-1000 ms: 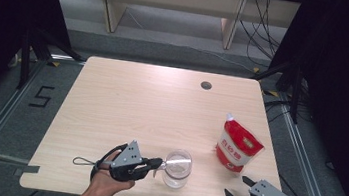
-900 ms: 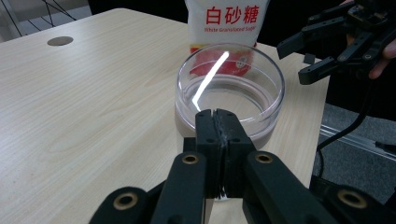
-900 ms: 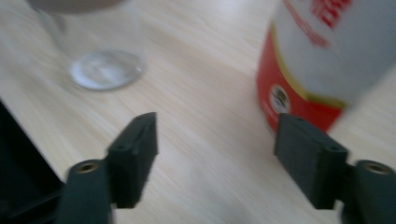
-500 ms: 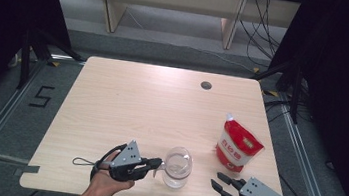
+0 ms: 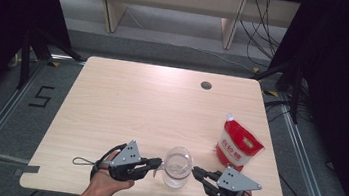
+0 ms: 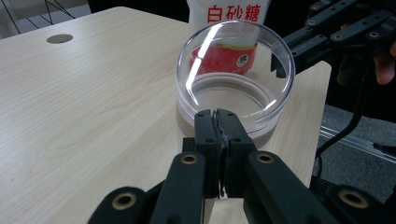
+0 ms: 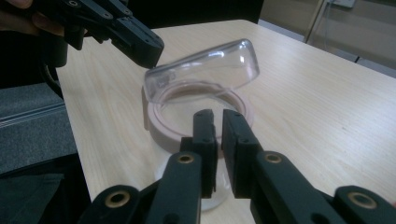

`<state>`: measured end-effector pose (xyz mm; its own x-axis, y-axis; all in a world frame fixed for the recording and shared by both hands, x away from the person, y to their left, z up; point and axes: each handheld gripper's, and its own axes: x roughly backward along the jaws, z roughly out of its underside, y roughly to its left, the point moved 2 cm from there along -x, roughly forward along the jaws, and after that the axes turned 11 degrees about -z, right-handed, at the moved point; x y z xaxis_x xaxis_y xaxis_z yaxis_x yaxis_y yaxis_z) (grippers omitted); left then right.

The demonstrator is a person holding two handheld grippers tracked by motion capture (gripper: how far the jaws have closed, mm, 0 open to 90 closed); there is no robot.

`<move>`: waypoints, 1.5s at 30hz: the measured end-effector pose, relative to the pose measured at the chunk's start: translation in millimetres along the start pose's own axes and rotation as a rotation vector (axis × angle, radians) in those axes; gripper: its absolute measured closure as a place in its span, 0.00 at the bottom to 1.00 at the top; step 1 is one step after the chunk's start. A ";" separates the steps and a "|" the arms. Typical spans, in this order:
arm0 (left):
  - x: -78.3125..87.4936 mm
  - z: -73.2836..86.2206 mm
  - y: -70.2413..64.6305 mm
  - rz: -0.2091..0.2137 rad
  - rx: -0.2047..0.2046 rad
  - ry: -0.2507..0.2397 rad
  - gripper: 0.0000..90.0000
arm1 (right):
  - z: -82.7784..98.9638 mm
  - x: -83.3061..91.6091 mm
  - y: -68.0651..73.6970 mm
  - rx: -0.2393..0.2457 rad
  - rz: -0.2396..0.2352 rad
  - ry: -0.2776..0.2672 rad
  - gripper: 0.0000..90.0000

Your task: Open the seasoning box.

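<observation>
Two hand-held grippers sit at the near edge of the desk [image 5: 162, 101], one on each side of the glass jar [image 5: 177, 166]. I read this as the opening step: the jar's clear lid [image 7: 205, 65] is tipped up off the pinkish collar [image 7: 163, 126] but has not come away yet.

My left hand-held gripper [image 5: 157, 164] has its jaws pressed together. In the left gripper view a thin edge sits pinched between them right at the jar's rim. In the right gripper view the tip of this gripper meets the raised lid's edge. So I take it to be clamped on the lid and propping it up.

My right hand-held gripper [image 5: 196, 171] has just been closing its jaws. They now stand together with only a slit between them and nothing caught in it, and the tips are just beside the collar on the jar's other side.

The red and white sugar pouch [image 5: 237, 148] stands upright, off to the right of the jar and a little farther back on the desk.

Next I would steady the jar body or collar with the right side, so the jar doesn't slide or tip toward the desk edge. Then I'd swing the lid fully clear with the left. The jar is close to the edge, so a slow pull matters.
</observation>
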<state>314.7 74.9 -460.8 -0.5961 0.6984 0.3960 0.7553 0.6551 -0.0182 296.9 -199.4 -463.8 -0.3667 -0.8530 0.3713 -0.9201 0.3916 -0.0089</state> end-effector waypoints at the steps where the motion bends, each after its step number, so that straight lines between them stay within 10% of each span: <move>1: 0.1 0.1 -0.4 -0.001 0.001 0.000 0.97 | -0.8 -0.9 0.0 -0.001 0.006 0.008 0.96; 16: 3.6 2.4 2.9 -0.011 0.014 -0.007 0.87 | -10.3 -10.5 2.4 0.020 -0.011 -0.021 0.97; 27: 17.0 14.0 12.4 0.001 0.055 0.026 0.52 | -13.5 -13.3 4.5 0.030 -0.009 -0.022 0.96; 45: 42.5 51.7 38.3 -0.104 0.072 0.126 0.19 | -20.8 -21.4 11.0 0.049 -0.026 -0.051 0.95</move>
<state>304.3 144.6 -492.1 -0.6277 0.5870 0.5112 0.6673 0.7440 -0.0350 297.5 -169.6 -452.6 -0.3478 -0.8796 0.3245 -0.9346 0.3526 -0.0460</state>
